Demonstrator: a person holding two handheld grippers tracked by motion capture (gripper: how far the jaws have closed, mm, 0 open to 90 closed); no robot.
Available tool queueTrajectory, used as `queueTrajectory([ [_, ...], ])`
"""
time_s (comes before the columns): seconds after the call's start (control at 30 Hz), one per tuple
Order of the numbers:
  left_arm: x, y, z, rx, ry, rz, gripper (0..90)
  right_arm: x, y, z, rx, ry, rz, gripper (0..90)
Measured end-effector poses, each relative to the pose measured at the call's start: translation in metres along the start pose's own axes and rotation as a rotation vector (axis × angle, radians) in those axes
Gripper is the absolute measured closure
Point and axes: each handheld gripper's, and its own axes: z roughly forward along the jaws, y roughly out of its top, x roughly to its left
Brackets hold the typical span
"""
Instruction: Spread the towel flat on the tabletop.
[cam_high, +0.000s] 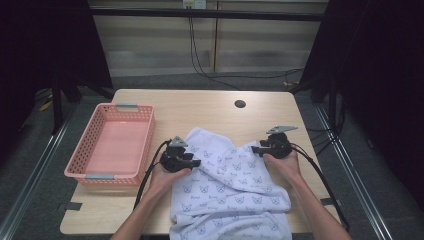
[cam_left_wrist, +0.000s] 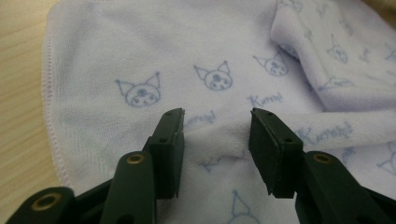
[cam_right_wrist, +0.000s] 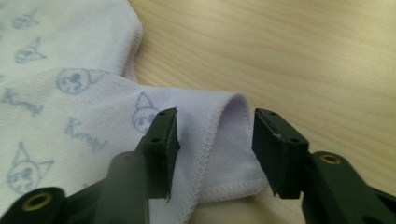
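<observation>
Forearms enter the high view at the near edge; left gripper (cam_high: 194, 162) and right gripper (cam_high: 256, 149) flank a crumpled towel (cam_high: 227, 192) on the table (cam_high: 210, 107), right of a pink basket (cam_high: 107, 145). Left gripper view: jaws apart over a raised ridge, seemingly to pinch it. Right gripper view: jaws apart, straddling a stitched corner (cam_right_wrist: 224, 140). Pale lilac cloth, blue cartoon print.

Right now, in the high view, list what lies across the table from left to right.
Pink basket → left tongs at the towel's left edge → white towel with blue cat-face print → right tongs at the towel's right edge, both tongs open.
</observation>
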Motion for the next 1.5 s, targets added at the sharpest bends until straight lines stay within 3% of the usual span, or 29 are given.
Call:
queueTrajectory([
  [0.03,-0.002,0.0,0.0,0.01,0.01,0.011,65.1,0.001,-0.001,0.003,0.01,0.016,0.003,65.0],
  [0.1,-0.002,0.001,-0.002,0.014,-0.016,0.001,81.2,0.005,-0.001,0.006,0.007,0.038,-0.008,82.4],
  [0.13,-0.002,0.001,-0.003,0.004,-0.018,-0.005,84.0,0.008,0.0,0.004,0.002,0.037,-0.015,87.4],
  [0.27,0.002,0.006,-0.022,-0.088,-0.051,-0.058,87.4,0.01,0.016,-0.02,-0.08,0.055,-0.022,88.5],
  [0.37,-0.006,0.008,-0.043,-0.116,-0.06,-0.026,87.9,0.012,0.026,-0.055,-0.181,0.076,-0.013,88.5],
  [0.47,-0.021,0.001,-0.06,-0.121,-0.112,0.002,87.9,0.02,0.017,-0.086,-0.209,0.08,-0.066,88.4],
  [0.5,-0.027,-0.004,-0.065,-0.114,-0.144,-0.001,87.8,0.022,0.01,-0.094,-0.207,0.101,-0.067,88.4],
  [0.6,-0.046,-0.021,-0.071,-0.043,-0.185,0.044,87.7,0.025,-0.023,-0.105,-0.139,0.114,-0.07,88.4],
  [0.67,-0.055,-0.033,-0.07,-0.019,-0.244,0.03,87.5,0.025,-0.048,-0.104,-0.064,0.123,-0.054,88.2],
  [0.73,-0.062,-0.04,-0.07,0.012,-0.261,0.036,87.1,0.024,-0.071,-0.1,0.011,0.117,-0.043,88.0],
  [0.83,-0.064,-0.039,-0.071,-0.003,-0.278,0.039,83.0,0.02,-0.089,-0.096,0.072,0.111,-0.024,87.2],
  [0.9,-0.056,-0.033,-0.072,-0.035,-0.257,0.021,73.0,0.019,-0.087,-0.101,0.076,0.103,-0.021,81.1],
  [1.0,-0.04,-0.024,-0.071,-0.089,-0.239,-0.026,69.4,0.015,-0.083,-0.104,0.034,0.091,-0.011,67.7],
  [1.1,-0.025,-0.015,-0.061,-0.097,-0.171,-0.038,69.4,0.013,-0.075,-0.105,-0.002,0.057,-0.01,58.5],
  [1.17,-0.015,-0.011,-0.051,-0.097,-0.142,-0.068,67.7,0.012,-0.068,-0.103,-0.029,0.041,-0.023,55.6],
  [1.23,-0.005,-0.009,-0.039,-0.064,-0.102,-0.088,63.9,0.011,-0.06,-0.095,-0.039,0.04,-0.034,53.1],
  [1.33,0.008,-0.011,-0.027,-0.044,-0.095,-0.144,54.5,0.008,-0.052,-0.076,-0.016,0.015,-0.054,49.9],
  [1.37,0.008,-0.012,-0.025,-0.036,-0.052,-0.139,54.6,0.007,-0.05,-0.07,-0.008,0.011,-0.052,49.0],
  [1.5,0.008,-0.014,-0.027,-0.025,-0.036,-0.12,48.6,0.001,-0.048,-0.055,0.022,-0.038,-0.067,45.3],
])
